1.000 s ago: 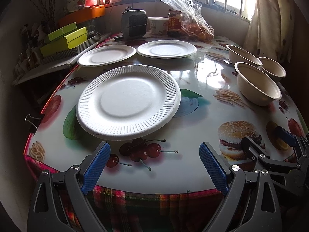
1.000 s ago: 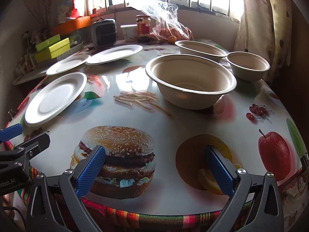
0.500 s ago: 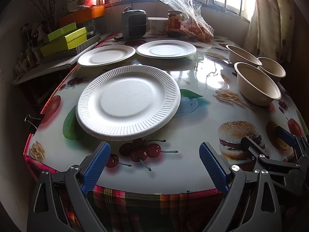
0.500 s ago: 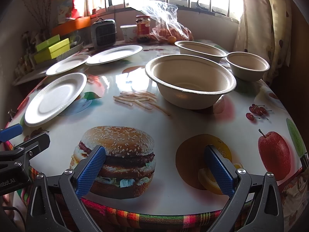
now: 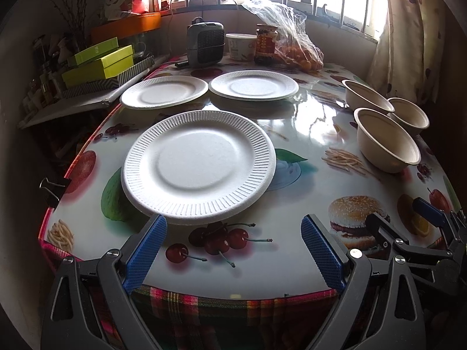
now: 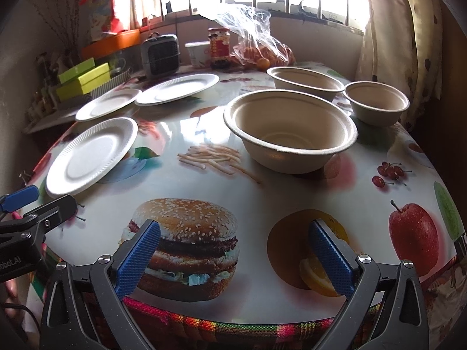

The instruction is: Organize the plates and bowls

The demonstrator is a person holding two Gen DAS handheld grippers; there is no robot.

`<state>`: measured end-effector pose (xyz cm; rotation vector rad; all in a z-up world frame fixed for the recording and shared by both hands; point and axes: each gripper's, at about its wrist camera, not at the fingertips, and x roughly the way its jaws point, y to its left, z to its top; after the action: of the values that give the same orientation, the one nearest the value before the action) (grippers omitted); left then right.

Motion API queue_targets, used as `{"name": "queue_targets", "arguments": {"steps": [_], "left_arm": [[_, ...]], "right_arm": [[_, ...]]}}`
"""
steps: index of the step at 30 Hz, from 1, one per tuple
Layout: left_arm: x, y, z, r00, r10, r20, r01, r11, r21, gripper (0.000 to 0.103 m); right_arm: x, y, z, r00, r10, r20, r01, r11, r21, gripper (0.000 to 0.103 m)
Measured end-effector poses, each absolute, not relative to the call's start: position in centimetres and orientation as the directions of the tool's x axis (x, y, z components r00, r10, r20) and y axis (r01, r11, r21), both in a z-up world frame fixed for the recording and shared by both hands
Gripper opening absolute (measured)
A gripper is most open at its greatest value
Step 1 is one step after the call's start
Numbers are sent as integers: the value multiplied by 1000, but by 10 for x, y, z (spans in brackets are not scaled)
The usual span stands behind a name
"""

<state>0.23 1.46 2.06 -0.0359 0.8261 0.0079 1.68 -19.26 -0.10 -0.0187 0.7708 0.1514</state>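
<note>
Three white paper plates lie on the table: a ribbed one (image 5: 198, 164) nearest my left gripper (image 5: 233, 248), and two smooth ones (image 5: 165, 92) (image 5: 254, 84) farther back. Three beige bowls stand at the right: a large near one (image 6: 290, 129), a wide far one (image 6: 305, 80) and a small one (image 6: 376, 105). My left gripper is open and empty, just short of the ribbed plate's near rim. My right gripper (image 6: 233, 255) is open and empty at the table's front edge, well short of the near bowl.
The table has a glossy food-print cover (image 6: 262, 192) with a plaid edge. At the back stand a small heater (image 5: 205, 43), a tub, a jar (image 5: 265, 43) and a bag of oranges (image 5: 297, 52). Green boxes (image 5: 99, 64) sit on a shelf at the left. A curtain hangs at the right.
Both grippers have edged slightly forward toward the table; the plates and bowls have not moved.
</note>
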Motion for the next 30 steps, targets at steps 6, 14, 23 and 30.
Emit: {"name": "queue_targets", "arguments": {"steps": [6, 14, 23, 30], "left_arm": [[14, 26, 38, 685, -28, -728, -19, 998, -57, 94], [43, 57, 60, 694, -33, -719, -68, 991, -112, 94], [70, 106, 81, 705, 22, -709, -155, 980, -124, 94], [93, 145, 86, 701, 52, -711, -209, 968, -135, 93]], "right_arm": [[24, -190, 26, 744, 164, -648, -186, 982, 35, 102], [54, -181, 70, 782, 186, -595, -216, 976, 21, 102], [103, -140, 95, 756, 276, -594, -306, 951, 52, 100], [140, -104, 101, 710, 337, -618, -368, 926, 82, 90]]}}
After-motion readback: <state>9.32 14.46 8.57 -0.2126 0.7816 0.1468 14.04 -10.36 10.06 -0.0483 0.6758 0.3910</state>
